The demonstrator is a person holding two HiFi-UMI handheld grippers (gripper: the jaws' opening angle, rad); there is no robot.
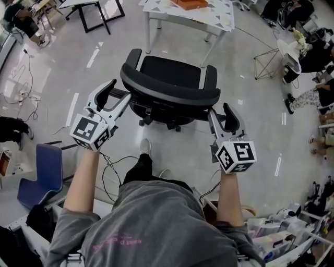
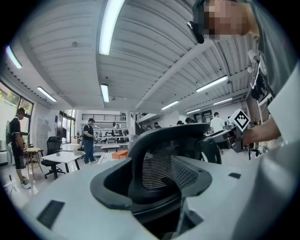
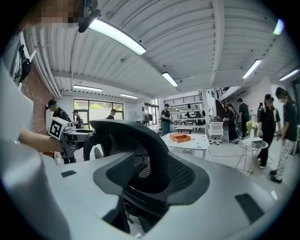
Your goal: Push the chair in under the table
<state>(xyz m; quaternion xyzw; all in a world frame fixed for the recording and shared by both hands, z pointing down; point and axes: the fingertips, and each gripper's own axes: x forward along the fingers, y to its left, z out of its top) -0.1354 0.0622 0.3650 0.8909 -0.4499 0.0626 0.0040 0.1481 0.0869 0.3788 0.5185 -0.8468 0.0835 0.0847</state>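
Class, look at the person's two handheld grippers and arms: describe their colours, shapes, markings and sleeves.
The left gripper and right gripper look alike. Each has two pale grey, tapering, black-lined jaws and, at the rear, a white cube printed with black square markers. The person wears a grey short-sleeved T-shirt with faint pink print on the back. The forearms are uncovered.

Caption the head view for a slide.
Left hand-held gripper and right hand-held gripper, both open, flank the black chair short of the white table.
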